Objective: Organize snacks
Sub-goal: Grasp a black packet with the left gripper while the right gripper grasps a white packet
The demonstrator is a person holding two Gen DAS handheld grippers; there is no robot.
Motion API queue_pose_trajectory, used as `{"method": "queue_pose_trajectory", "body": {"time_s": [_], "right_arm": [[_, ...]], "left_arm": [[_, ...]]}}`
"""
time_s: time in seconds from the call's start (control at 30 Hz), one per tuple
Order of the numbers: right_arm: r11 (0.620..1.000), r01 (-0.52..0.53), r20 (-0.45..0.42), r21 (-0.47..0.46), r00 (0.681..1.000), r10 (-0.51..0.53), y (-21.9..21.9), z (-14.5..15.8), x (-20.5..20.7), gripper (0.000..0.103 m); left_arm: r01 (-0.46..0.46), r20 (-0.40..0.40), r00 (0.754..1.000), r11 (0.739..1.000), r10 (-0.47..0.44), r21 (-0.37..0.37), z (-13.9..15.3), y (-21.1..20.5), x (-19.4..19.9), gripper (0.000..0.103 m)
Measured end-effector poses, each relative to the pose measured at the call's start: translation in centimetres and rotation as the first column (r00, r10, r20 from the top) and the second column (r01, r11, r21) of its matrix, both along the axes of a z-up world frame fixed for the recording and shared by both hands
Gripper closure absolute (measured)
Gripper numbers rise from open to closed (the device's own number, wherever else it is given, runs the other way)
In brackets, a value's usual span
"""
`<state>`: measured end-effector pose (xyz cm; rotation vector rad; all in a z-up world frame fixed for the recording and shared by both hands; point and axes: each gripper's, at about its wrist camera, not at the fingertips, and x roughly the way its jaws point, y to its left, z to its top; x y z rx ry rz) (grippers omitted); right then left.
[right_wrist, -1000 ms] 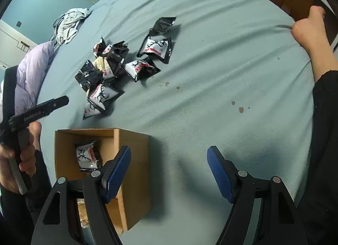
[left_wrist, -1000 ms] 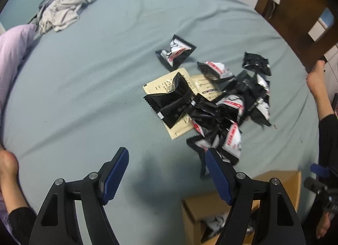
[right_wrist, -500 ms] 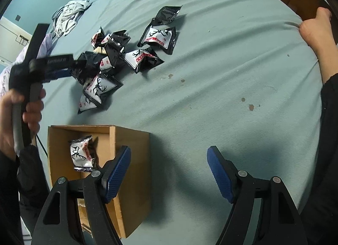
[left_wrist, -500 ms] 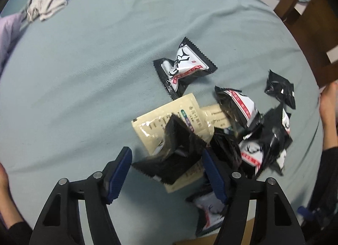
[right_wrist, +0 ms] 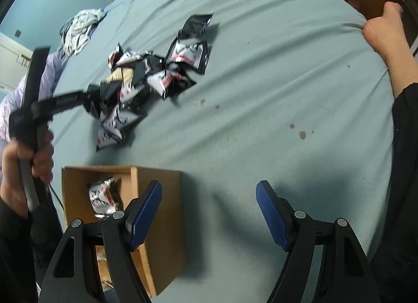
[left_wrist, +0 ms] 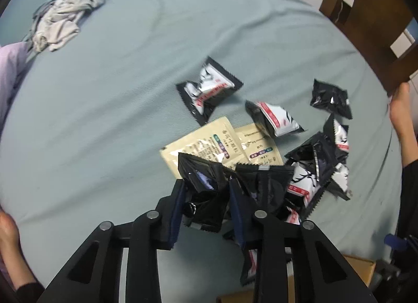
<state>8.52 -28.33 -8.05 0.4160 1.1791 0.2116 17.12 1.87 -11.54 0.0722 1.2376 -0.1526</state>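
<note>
Left gripper point(left_wrist: 207, 198): we find its jaws have just been closing, and its blue pads now press both sides of a black snack packet point(left_wrist: 202, 185) at the near edge of the pile of snack packets point(left_wrist: 308, 172). The packet stands crumpled between the pads, over two beige sachets point(left_wrist: 206, 143) that lie flat on the grey-blue bedsheet point(left_wrist: 117, 94). We note from the right wrist view that a hand point(right_wrist: 26, 162) grips this tool by its handle, reaching into the pile from the left. Right gripper point(right_wrist: 209, 211): its jaws stand wide apart with nothing between them, and it hangs above the sheet just beside a cardboard box point(right_wrist: 162, 198). We see one black-and-white packet point(right_wrist: 103, 198) lying inside the box. Remaining packets lie clustered on the sheet beyond the box, with one packet point(left_wrist: 209, 88) apart from the cluster on its far side and another black packet point(left_wrist: 330, 98) near the right edge of the bed. We record a crumpled grey cloth point(left_wrist: 60, 23) at the far left of the sheet, a wooden chair point(left_wrist: 373, 15) at the far right, and several small brown stains point(right_wrist: 300, 133) on the sheet to the right of the pile.
</note>
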Motion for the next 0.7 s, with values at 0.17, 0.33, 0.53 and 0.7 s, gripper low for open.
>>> {"method": "queue_pose_trajectory", "body": {"time_s": [0.17, 0.33, 0.53, 0.7], "right_arm": [[0.999, 0.009, 0.019, 0.036, 1.000, -0.009, -0.5, 0.8, 1.2, 0.029], [0.998, -0.063, 0.039, 0.010, 0.997, 0.063, 1.0, 1.2, 3.7, 0.029], [0.991, -0.131, -0.015, -0.031, 0.991, 0.130, 3.3, 0.4, 8.7, 0.029], [0.988, -0.135, -0.043, -0.072, 0.990, 0.132, 5.1, -1.0, 12.2, 0.029]], "left_arm": [[-0.033, 0.070, 0.997, 0.997, 0.037, -0.065, 3.9, 1.4, -3.0, 0.072], [-0.019, 0.097, 0.995, 0.993, 0.031, -0.118, 6.1, 1.8, -6.0, 0.071], [0.027, 0.116, 0.993, 0.989, -0.009, -0.149, 7.0, 1.6, -11.4, 0.071], [0.094, 0.096, 0.992, 0.978, -0.077, -0.184, 6.6, 0.5, -14.7, 0.071]]}}
